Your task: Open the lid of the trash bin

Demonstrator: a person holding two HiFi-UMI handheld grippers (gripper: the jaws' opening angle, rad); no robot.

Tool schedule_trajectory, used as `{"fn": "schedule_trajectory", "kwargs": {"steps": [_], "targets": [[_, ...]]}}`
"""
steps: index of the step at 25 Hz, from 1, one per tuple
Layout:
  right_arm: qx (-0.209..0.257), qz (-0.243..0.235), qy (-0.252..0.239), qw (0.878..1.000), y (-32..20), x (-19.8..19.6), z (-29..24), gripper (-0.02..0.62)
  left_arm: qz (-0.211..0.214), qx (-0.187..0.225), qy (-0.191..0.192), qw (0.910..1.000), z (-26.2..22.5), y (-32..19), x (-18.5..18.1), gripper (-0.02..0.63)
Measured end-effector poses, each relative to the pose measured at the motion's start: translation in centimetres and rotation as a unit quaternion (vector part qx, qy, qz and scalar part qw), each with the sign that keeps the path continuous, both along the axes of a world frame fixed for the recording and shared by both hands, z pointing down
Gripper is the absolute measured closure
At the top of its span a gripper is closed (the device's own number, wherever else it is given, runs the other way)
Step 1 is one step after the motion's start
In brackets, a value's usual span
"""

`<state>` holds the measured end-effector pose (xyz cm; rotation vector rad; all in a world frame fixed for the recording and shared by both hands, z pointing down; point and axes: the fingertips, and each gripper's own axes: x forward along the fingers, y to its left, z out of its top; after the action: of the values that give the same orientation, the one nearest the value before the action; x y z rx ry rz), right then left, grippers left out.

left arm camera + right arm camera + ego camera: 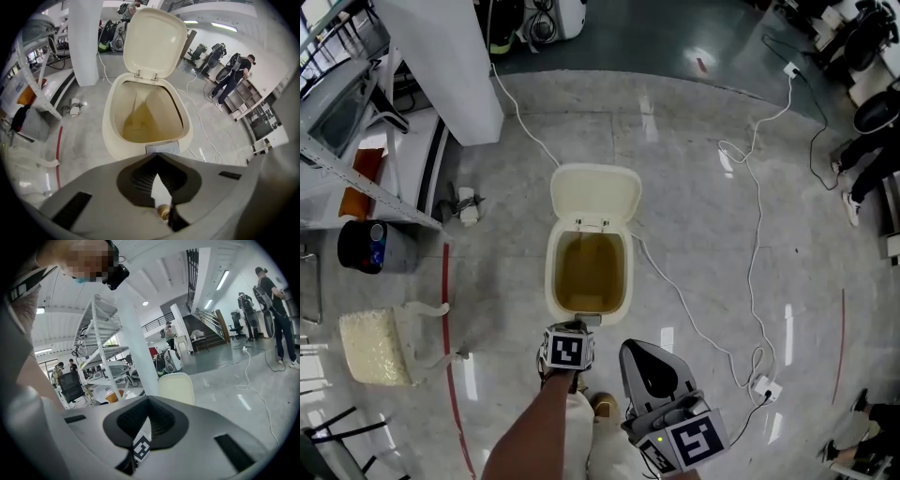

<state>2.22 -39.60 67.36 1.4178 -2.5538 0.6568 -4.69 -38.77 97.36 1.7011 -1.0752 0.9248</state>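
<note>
Pale grey polished floor (703, 206), glossy with light streaks, fills the head view.

- Trash bin (550, 277): cream, stands on the floor at frame centre. Inside looks yellowish-tan; contents cannot be made out.
- Lid (595, 192): already up, hinged at the far rim and tipped back, its underside facing the camera.
- Small grey label (162, 149) on the bin's near rim.
- Left gripper (157, 158): just short of the near rim, pointing over the bin's mouth. Jaw tips meet; only a thin sliver of light shows between the pads lower down. Nothing between them.
- Bare forearm (530, 431) runs from the lower edge up to its marker cube (568, 350).
- Right gripper (633, 349): lower centre-right, apart from the bin and beside the left one. Its tips are also together, nothing gripped. The right gripper view looks out level across the room, with the raised lid just beyond the jaws.
- White cable (694, 314): passes the bin's right side and snakes to a plug block (766, 386) at lower right.
- White pillar (441, 66) at upper left; metal shelving (356, 178) at the left edge.
- Black cylinder (364, 246) at mid left, a cream bag (373, 347) below it, a red floor line (447, 309) between them and the bin.
- Person in dark clothes (232, 77) stands far off at upper right of the left gripper view.
</note>
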Motion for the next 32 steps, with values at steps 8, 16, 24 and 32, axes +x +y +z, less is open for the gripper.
{"fn": "schedule_trajectory", "kwargs": {"steps": [8, 16, 24, 32], "targets": [[-0.001, 0.004, -0.007, 1.000, 0.3, 0.1, -1.1, 0.563, 0.000, -0.019, -0.012, 0.9997, -0.8, -0.1, -0.7, 0.611], [0.009, 0.004, -0.014, 1.000, 1.3, 0.2, -6.1, 0.563, -0.018, -0.008, -0.005, 0.9998, -8.3, -1.6, -1.5, 0.611], [0.029, -0.016, -0.023, 0.999, 6.7, 2.0, -15.1, 0.563, -0.058, 0.105, 0.030, 0.9923, -29.0, -6.1, -2.0, 0.611], [0.022, -0.037, -0.015, 0.999, 11.2, 1.2, -21.4, 0.563, -0.052, 0.212, 0.053, 0.9745, -45.5, -4.2, -3.5, 0.611]]}}
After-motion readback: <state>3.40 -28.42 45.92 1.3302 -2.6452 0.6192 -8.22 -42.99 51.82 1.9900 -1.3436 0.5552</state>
